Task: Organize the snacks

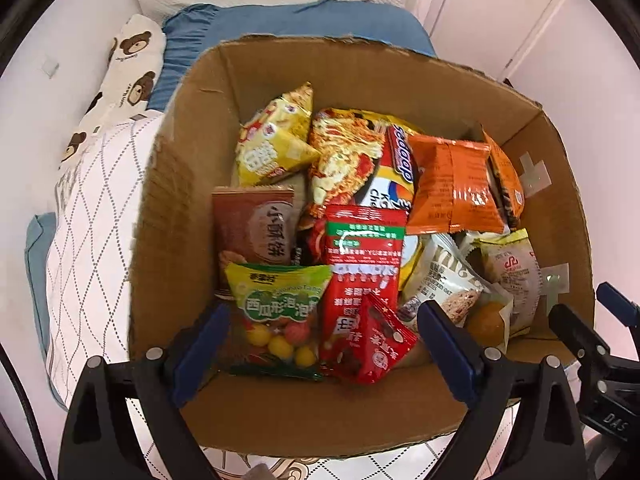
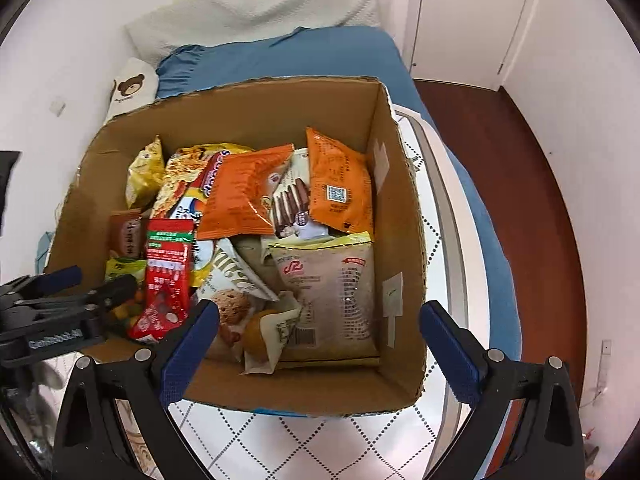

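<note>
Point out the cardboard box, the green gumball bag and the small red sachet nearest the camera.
cardboard box (image 1: 192,168): left wrist view, bare inner left wall.
green gumball bag (image 1: 280,300): left wrist view, green printed upper panel.
small red sachet (image 1: 380,344): left wrist view, middle of its face.

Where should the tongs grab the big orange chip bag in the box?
Probably the crimped top edge of the orange bag, coming straight down from above. It lies on top of the pile in the cardboard box, puffy in the middle, and that flat seam sticks up free.
</note>
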Available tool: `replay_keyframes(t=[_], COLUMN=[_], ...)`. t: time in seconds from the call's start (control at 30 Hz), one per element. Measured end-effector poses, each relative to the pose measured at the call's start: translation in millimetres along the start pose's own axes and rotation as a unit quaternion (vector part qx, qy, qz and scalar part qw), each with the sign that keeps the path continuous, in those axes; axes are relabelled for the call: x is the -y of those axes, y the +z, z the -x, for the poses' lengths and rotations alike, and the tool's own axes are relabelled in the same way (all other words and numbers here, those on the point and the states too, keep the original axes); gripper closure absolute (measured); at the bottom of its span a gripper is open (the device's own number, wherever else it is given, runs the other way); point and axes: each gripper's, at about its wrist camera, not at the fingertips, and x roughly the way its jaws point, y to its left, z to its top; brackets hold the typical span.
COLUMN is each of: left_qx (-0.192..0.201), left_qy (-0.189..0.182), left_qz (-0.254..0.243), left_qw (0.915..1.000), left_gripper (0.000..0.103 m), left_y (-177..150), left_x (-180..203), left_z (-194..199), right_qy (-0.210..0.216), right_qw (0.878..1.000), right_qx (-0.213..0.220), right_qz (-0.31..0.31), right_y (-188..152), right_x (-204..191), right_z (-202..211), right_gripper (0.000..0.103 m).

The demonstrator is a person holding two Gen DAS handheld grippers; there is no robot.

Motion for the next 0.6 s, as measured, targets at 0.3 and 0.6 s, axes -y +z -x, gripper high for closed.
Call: replay_keyframes(t=[0.3,0.6], left_qx=[0.034,0.096], left_qy=[0.007,0.004], left_qz=[0.0,-0.003], left_qw=[0.9994,0.9953], left_gripper=[0.007,0.007], left_y=[-4,-34], left_x=[-3,2], left_z=[23,74], right_qy=[-0.006,0.004], right_qw=[1.0,0.998], right_qx=[0.016,0.068], right_qz=[-0.008,0.001], right_y=[-5,-25], right_x=[0,-7], right_z=[15,69], right_gripper=[0.001,0.001])
